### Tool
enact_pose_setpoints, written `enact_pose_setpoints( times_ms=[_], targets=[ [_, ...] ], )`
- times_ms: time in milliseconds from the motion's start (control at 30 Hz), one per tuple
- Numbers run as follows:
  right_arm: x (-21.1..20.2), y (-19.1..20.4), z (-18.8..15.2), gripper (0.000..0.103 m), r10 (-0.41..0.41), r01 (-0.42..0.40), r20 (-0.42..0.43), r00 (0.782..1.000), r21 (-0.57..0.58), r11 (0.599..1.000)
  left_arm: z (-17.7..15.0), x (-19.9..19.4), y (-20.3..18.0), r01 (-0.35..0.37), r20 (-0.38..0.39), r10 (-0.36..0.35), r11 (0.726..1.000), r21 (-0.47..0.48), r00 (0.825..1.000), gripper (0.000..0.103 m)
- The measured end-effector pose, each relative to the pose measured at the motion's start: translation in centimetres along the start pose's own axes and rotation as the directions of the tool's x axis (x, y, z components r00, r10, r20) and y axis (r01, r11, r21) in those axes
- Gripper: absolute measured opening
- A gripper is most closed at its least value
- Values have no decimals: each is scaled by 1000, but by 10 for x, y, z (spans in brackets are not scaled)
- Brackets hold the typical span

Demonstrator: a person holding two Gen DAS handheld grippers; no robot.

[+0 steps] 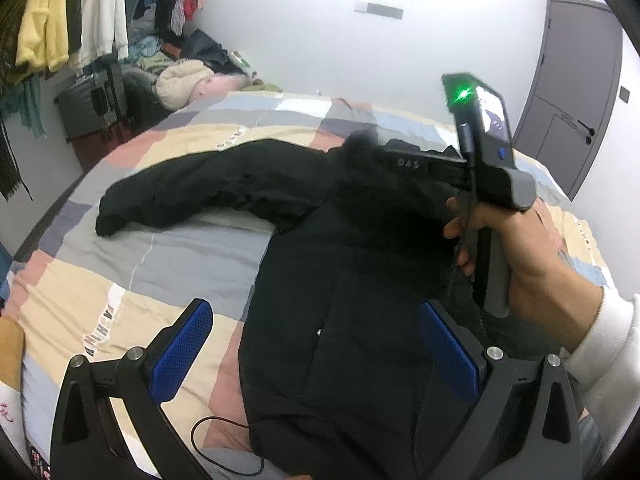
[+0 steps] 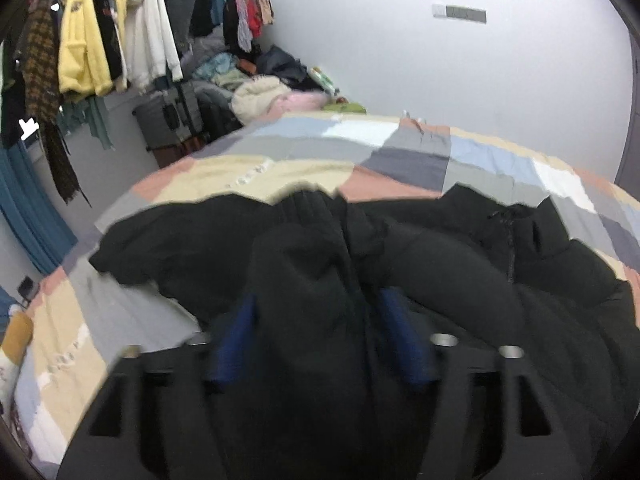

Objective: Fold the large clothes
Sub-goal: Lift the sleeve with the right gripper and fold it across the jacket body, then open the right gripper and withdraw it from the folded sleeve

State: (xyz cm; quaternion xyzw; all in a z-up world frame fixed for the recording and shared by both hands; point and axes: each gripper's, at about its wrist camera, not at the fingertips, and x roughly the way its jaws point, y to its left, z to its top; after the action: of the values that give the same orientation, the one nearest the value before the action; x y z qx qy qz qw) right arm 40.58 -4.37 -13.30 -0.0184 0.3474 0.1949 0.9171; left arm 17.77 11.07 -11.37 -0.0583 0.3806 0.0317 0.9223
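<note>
Jacket (image 2: 440, 264) pinched in right tongs (image 2: 316, 320); left tongs (image 1: 316, 344) spread.

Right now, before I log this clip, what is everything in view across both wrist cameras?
black jacket: one, black, spread on the bed, one sleeve stretched out to the left
bed cover: one, patchwork of beige, grey, pink and blue, under the jacket
hanging clothes: several, yellow, white, dark, on a rail at upper left
clothes pile: one heap, cream, pink, dark, beyond the bed
suitcase: one, dark grey, on the floor below the rail
door: one, grey, right wall
thin cable: one, dark, on the bed cover's near edge
left gripper: blue pads, jaws open over the jacket
right gripper: blue pads, jaws closed on a fold of jacket
</note>
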Motion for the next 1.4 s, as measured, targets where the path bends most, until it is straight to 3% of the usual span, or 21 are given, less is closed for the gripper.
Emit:
enact_pose_setpoints(
  times_ms=[367,600,967,1167,1300,1400],
  targets=[
    [-122,-7,36,72,-27,21,142,989,42,999,13,-67,-24,4,108,-8,999,44,994,103],
    [-204,-10,35,78,-85,75,228,970,49,996,9,-106,-41,15,160,-23,998,53,987,103],
    [-297,-24,-10,86,-171,137,298,939,132,982,-4,-136,-57,34,198,-46,997,62,979,103],
    [-330,-21,-49,103,-235,184,334,913,177,967,-16,-142,-66,35,201,-50,996,78,978,103],
    [-343,-10,-75,103,-255,210,335,907,165,964,-21,-145,-71,9,220,-27,996,84,975,103],
    [-348,-2,-97,103,-253,204,320,913,180,962,-25,-144,-73,32,208,-51,995,91,977,103]
  ],
)
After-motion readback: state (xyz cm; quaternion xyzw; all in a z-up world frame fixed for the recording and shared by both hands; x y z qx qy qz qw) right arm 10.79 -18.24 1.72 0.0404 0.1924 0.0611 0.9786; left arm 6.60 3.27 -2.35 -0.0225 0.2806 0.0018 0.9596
